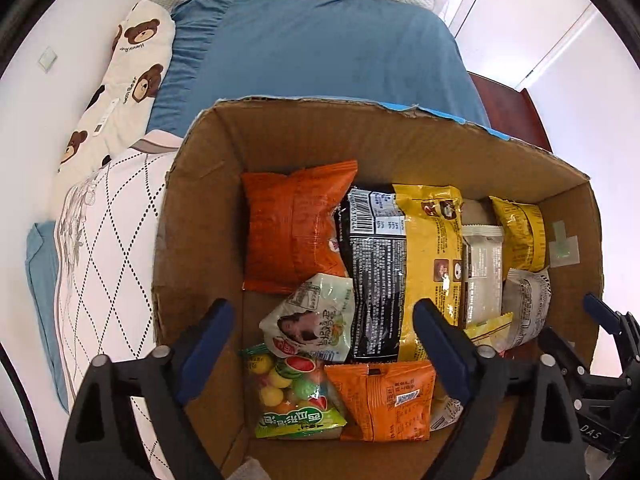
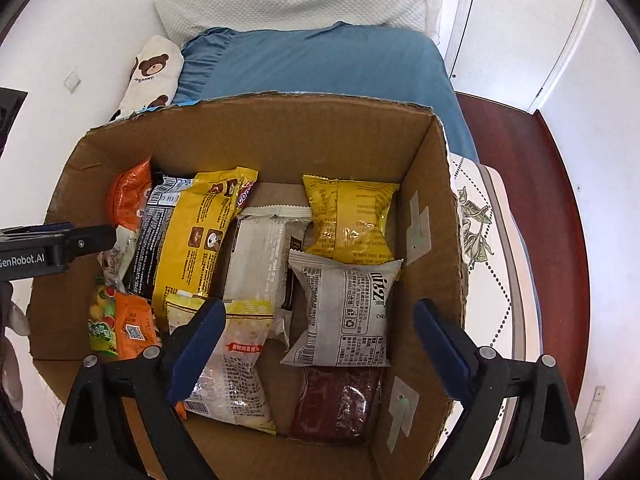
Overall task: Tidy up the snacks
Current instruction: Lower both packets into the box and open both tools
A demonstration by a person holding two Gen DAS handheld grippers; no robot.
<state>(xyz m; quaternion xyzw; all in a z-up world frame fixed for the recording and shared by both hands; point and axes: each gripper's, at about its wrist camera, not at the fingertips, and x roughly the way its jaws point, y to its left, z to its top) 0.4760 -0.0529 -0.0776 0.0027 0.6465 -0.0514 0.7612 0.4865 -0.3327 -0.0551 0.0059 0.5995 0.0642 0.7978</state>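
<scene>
An open cardboard box (image 1: 200, 208) holds many snack packets lying flat. My left gripper (image 1: 323, 308) hangs open over its near left part, above a white-green packet (image 1: 316, 320), a fruit-candy bag (image 1: 296, 396) and a small orange packet (image 1: 384, 400). Farther back lie a large orange bag (image 1: 292, 228), a black packet (image 1: 376, 256) and a long yellow bag (image 1: 432, 248). My right gripper (image 2: 320, 305) is open above a grey-white packet (image 2: 344, 312), between a clear yellow-topped packet (image 2: 232, 364) and the box wall (image 2: 424, 208). Nothing is held.
The box sits on a bed with a blue sheet (image 1: 320, 48), a bear-print pillow (image 1: 120, 92) and a white diamond-pattern quilt (image 1: 100, 264). A dark red packet (image 2: 336, 404) and a yellow packet (image 2: 352, 220) fill the box's right side. A door (image 2: 512, 20) stands at the back right.
</scene>
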